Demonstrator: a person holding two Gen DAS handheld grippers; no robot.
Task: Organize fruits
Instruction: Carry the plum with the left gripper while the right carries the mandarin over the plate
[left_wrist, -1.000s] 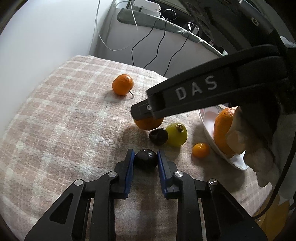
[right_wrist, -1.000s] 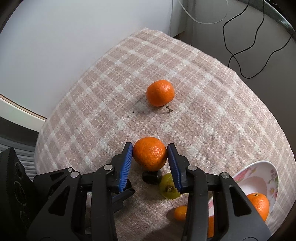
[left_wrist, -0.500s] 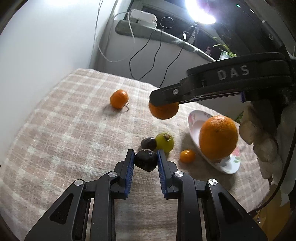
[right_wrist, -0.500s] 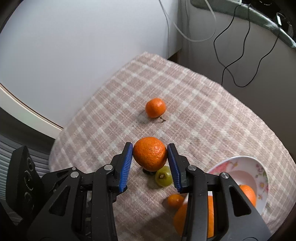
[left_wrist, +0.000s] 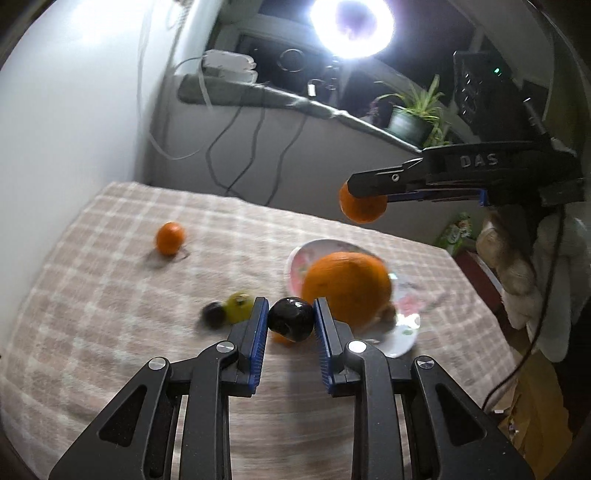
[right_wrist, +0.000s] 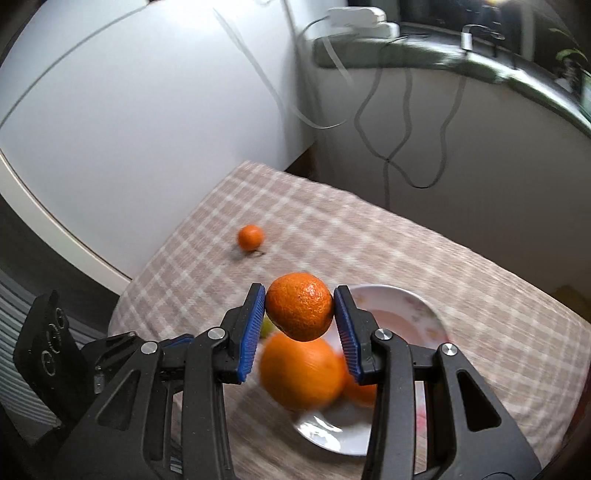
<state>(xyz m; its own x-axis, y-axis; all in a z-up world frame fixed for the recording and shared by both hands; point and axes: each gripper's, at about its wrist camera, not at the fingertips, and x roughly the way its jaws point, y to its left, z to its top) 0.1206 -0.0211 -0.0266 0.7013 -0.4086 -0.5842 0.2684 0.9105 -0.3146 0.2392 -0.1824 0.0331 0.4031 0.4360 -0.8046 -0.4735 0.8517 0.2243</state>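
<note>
My left gripper is shut on a dark plum and holds it above the checked cloth, just left of the white flowered plate. A big orange lies in the plate. My right gripper is shut on a mandarin and holds it high over the plate; it also shows in the left wrist view. A second dark plum, a green fruit and a small orange fruit lie on the cloth.
Another mandarin lies alone at the far left of the cloth, also in the right wrist view. A wall and dangling cables stand behind the table. A bright lamp and a potted plant are beyond.
Both grippers have risen off the cloth with their fruit and moved right toward the plate. The right gripper with the mandarin now hangs over the plate.
</note>
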